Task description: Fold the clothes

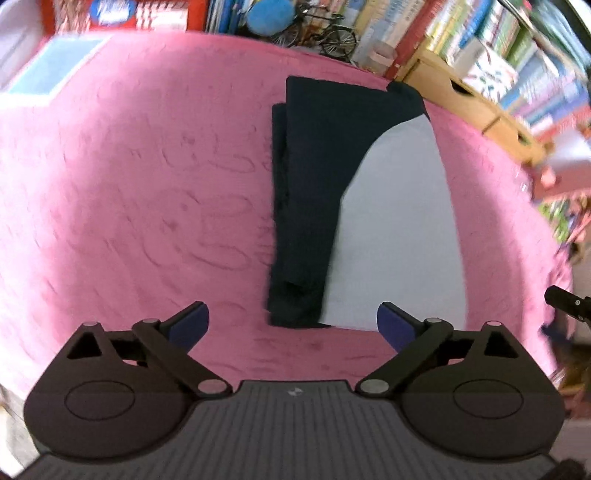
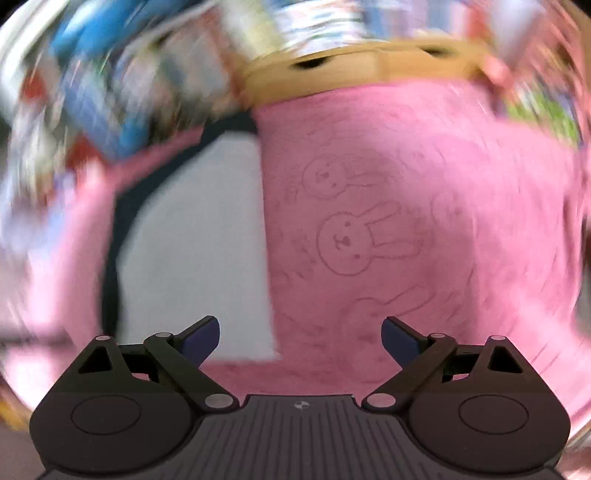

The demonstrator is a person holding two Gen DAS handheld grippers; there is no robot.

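Jaws of both grippers wide, empty — folded garment (image 1: 354, 206) flat on pink blanket (image 1: 147, 206).

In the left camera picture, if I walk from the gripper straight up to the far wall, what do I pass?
Left gripper → folded navy-and-white shirt on the pink bunny blanket → little toy bicycle → bookshelf.

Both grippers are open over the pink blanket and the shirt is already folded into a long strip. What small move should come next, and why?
Probably bring the left gripper down onto the near edge of the folded shirt. It lies flat as a long navy and white strip on the pink blanket, its near end just ahead of the open fingers, and neither the left nor the right gripper holds anything. Gripping that end sets up folding it toward the far end.
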